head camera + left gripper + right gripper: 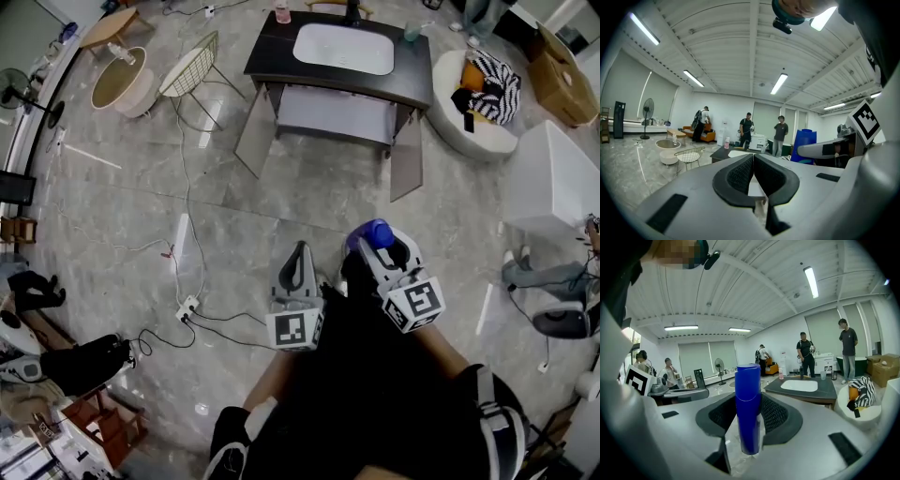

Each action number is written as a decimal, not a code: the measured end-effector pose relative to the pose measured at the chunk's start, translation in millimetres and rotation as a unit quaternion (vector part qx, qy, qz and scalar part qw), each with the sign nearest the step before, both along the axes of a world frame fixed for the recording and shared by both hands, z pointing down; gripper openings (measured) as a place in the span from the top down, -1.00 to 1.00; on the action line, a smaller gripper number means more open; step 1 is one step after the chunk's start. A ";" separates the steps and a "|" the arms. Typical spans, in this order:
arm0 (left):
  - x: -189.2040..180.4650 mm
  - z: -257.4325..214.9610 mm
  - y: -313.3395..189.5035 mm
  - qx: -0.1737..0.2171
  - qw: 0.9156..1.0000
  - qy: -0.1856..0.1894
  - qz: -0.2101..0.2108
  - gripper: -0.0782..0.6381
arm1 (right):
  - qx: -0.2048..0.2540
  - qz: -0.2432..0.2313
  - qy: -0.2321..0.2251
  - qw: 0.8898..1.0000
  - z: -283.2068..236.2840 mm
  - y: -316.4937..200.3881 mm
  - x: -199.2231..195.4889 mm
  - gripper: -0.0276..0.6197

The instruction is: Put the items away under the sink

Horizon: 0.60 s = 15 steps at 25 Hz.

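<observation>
A dark sink cabinet [281, 52] with a white basin stands ahead on the marble floor, its two doors [255, 131] swung open. My right gripper [382, 246] is shut on an upright blue bottle [373, 232]. In the right gripper view the blue bottle [748, 404] stands between the black pads [776, 414], with the sink cabinet [825, 391] beyond it. My left gripper [299, 251] is beside it, still well short of the cabinet. In the left gripper view its jaws meet at the tips [753, 160] with nothing between them.
A wire chair [192, 66] and round tables [122, 82] stand left of the cabinet. A white beanbag [473, 127] with striped cloth and a white box [558, 178] are to the right. Cables and a power strip [187, 307] lie on the floor. Several people stand far back.
</observation>
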State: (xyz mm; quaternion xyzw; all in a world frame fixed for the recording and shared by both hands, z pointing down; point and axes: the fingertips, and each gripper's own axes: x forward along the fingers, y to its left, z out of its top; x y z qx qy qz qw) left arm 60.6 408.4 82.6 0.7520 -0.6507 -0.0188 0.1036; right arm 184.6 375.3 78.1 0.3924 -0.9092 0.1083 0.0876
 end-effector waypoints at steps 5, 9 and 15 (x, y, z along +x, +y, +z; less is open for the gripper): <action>-16.3 7.8 -19.3 -0.006 1.000 0.000 -0.007 0.73 | 0.004 -0.007 -0.002 1.000 3.1 -22.7 -17.5 0.45; -30.3 13.7 -46.1 -0.013 1.000 -0.027 -0.002 0.73 | 0.010 -0.015 -0.005 1.000 7.4 -59.8 -34.5 0.45; -61.2 11.1 -116.1 -0.015 0.999 -0.027 -0.016 0.73 | 0.013 -0.021 -0.015 1.000 11.4 -132.7 -63.5 0.45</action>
